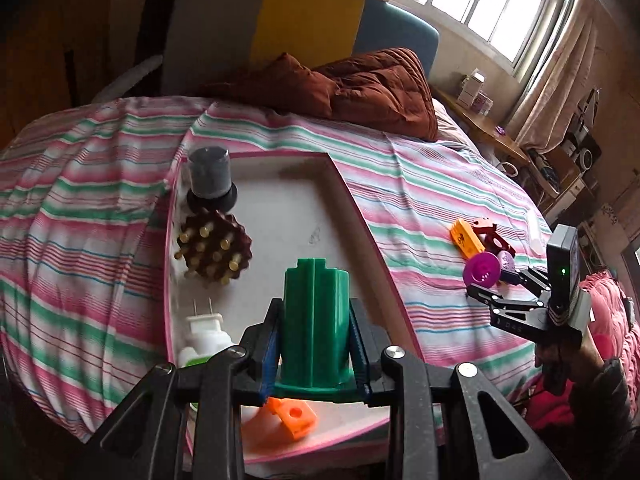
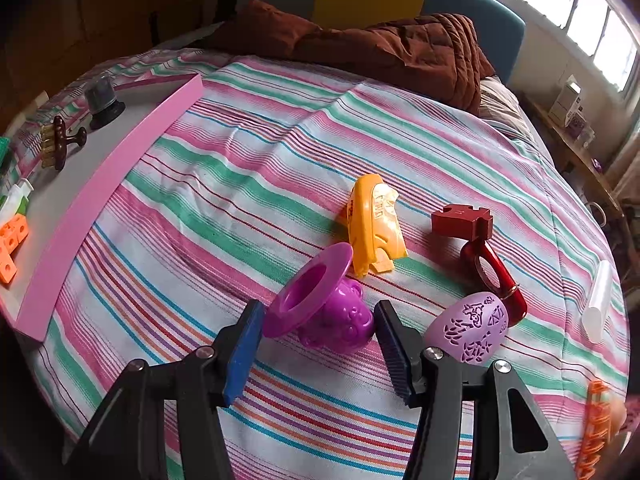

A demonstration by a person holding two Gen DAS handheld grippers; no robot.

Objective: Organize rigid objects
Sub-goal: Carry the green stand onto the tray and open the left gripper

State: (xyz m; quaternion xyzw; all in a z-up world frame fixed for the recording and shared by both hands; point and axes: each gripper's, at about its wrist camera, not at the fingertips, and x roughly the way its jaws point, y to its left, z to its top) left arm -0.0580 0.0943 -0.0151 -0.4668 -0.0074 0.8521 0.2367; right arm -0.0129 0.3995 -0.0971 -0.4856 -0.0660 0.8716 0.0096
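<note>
Squarely between left fingers (image 1: pixel 276 344): green piece (image 1: pixel 316 320)

— What's hidden in the left wrist view?
— The green ribbed piece (image 1: pixel 316 328) covers part of the orange block (image 1: pixel 294 420), and the white plug (image 1: pixel 204 332) is partly behind the gripper frame.
— And the right wrist view?
— The orange lattice piece (image 2: pixel 596 428) is cut by the edge (its shape unclear). The pink tray (image 2: pixel 108 196) runs off-frame; the lavender egg (image 2: pixel 468 328) hides the red ring's (image 2: pixel 494 276) end.
</note>
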